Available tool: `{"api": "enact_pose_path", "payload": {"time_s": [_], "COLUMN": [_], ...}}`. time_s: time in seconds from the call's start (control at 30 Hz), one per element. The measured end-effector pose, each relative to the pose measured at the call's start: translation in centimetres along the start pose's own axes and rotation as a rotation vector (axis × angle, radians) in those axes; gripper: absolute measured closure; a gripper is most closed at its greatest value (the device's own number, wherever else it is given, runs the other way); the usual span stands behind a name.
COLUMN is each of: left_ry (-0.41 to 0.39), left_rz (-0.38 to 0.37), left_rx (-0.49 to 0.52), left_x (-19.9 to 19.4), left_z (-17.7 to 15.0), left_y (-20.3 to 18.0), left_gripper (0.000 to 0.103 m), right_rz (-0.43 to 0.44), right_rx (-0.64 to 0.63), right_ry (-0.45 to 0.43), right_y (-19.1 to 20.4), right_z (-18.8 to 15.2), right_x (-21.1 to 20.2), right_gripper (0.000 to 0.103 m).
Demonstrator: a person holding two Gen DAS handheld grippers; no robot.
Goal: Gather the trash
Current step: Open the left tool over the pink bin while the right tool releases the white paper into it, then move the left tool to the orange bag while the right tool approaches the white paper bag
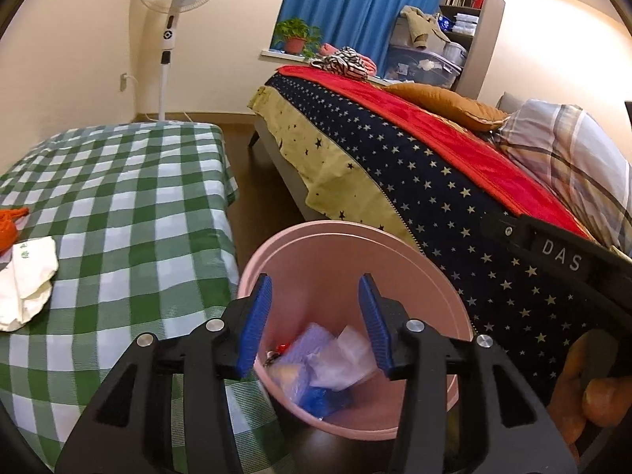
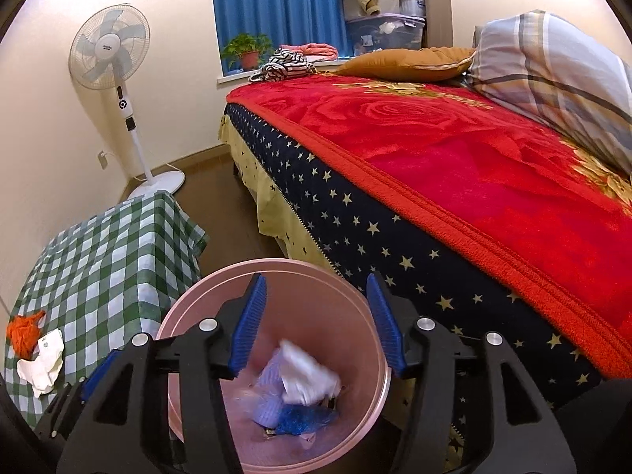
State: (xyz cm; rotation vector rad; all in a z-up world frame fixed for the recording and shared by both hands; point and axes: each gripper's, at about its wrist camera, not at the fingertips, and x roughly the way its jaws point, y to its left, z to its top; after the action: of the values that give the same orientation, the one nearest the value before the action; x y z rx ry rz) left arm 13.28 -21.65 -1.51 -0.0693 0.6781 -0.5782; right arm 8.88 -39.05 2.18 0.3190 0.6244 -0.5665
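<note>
A pink bin (image 1: pixel 434 276) stands on the floor between a table and a bed. My left gripper (image 1: pixel 315 282) hangs over its mouth, open, with nothing between the blue pads. My right gripper (image 2: pixel 316 280) is also open and empty above the bin (image 2: pixel 284 262). Inside lie clear and purple plastic wrappers (image 1: pixel 328 367) and a blue scrap (image 2: pixel 304 414). A blurred white wad (image 2: pixel 308 379) shows below the right fingers, inside the bin. On the table, crumpled white paper (image 1: pixel 23 284) (image 2: pixel 43 359) lies beside an orange bundle (image 1: pixel 8 225) (image 2: pixel 23 331).
The table wears a green checked cloth (image 1: pixel 118 197) and stands left of the bin. A bed (image 2: pixel 474 181) with a red blanket and pillows runs along the right. A standing fan (image 1: pixel 170 31) is at the far wall. A hand (image 1: pixel 592 387) holds the right gripper's body.
</note>
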Motion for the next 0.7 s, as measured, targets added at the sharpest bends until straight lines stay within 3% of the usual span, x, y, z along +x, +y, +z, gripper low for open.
{"api": "enact_pose_path", "payload": {"time_s": [0.7], "left_ry": [-0.076], "left_rz": [0.117], "left_rx": [-0.039], "left_x": [-5.6], "left_z": [0.2], "left_y": [4.6], "left_gripper": [0.058], "right_rz": [0.127], "right_rx": [-0.063], "right_ry": [-0.041], "right_y": [2.8], "right_z": [-0.9], "right_x": [-2.9], "right_gripper": [0.049]}}
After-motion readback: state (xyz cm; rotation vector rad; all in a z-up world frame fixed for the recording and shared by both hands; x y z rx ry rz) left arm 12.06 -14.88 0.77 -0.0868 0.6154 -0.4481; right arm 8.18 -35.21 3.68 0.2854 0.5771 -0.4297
